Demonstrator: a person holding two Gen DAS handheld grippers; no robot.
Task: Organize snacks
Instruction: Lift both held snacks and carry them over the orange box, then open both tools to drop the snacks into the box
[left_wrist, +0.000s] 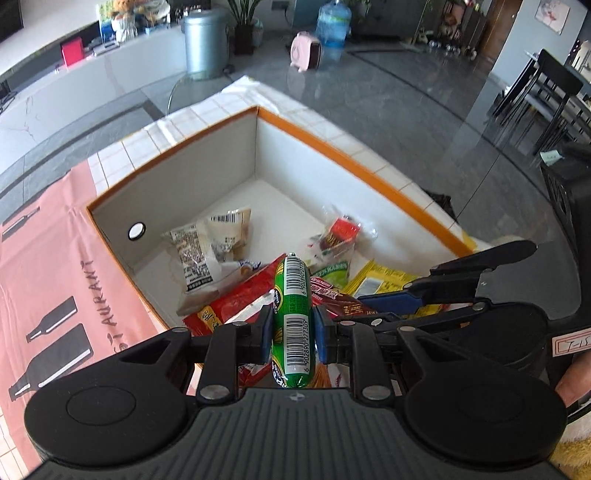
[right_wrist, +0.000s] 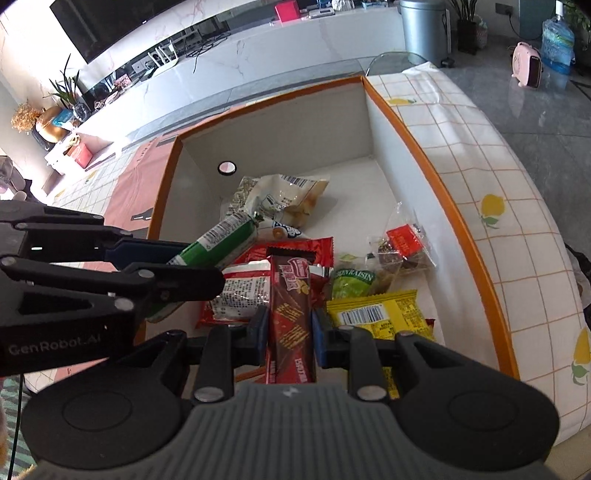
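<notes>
Grey polished floor surrounds the table (right_wrist: 480, 155), whose checked cloth carries an orange-rimmed box (right_wrist: 461, 221) with white walls. Inside the box, toward its far left wall, lie pale snack bags (right_wrist: 291, 195); a clear packet with a red label (right_wrist: 402, 243) sits near the right wall, with a green raisin pack (right_wrist: 352, 282) and a yellow packet (right_wrist: 380, 317) nearer the front. Above the box's near side, the left gripper (left_wrist: 293, 328) clamps a green sausage stick (left_wrist: 293, 321), and beside it the right gripper (right_wrist: 290, 328) pinches a dark red cracker pack (right_wrist: 291, 314) over red wrappers (right_wrist: 236, 295).
</notes>
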